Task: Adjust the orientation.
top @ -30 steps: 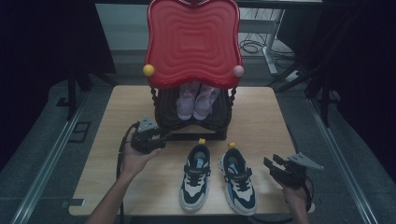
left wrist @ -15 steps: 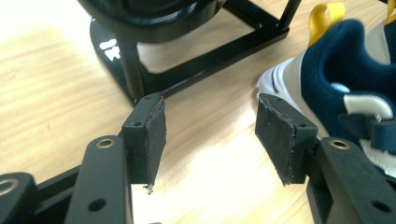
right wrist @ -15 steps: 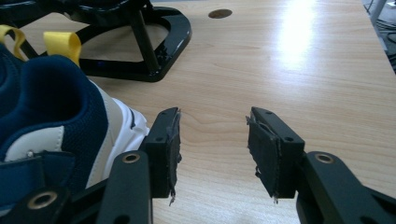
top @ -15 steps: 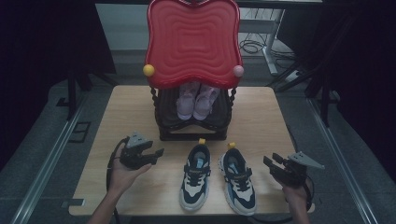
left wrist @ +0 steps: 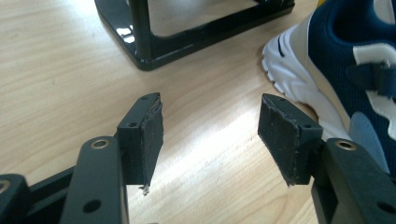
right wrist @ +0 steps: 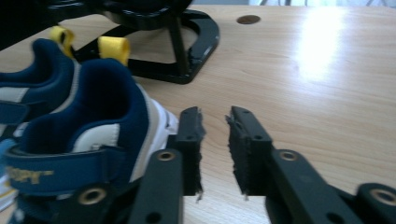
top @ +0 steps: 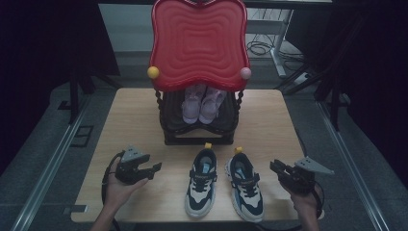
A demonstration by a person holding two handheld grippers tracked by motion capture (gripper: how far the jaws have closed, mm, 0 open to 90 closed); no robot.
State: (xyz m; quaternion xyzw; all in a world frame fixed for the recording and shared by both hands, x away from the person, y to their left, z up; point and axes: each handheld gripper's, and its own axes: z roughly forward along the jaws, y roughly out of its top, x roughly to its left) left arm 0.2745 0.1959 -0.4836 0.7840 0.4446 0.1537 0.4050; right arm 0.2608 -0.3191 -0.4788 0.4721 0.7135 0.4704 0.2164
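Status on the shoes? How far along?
Done: pink pair sits on the black rack. In hand: nothing; left gripper open beside the blue sneakers, right gripper empty, its jaws just narrowed. Left: both blue sneakers on the table, ungrasped.

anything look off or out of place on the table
Nothing is spilled or knocked over. The two blue and white sneakers stand upright but splay slightly, toes apart. The pink shoes sit neatly on the black rack. The only wear: frayed edges on the left gripper pads.
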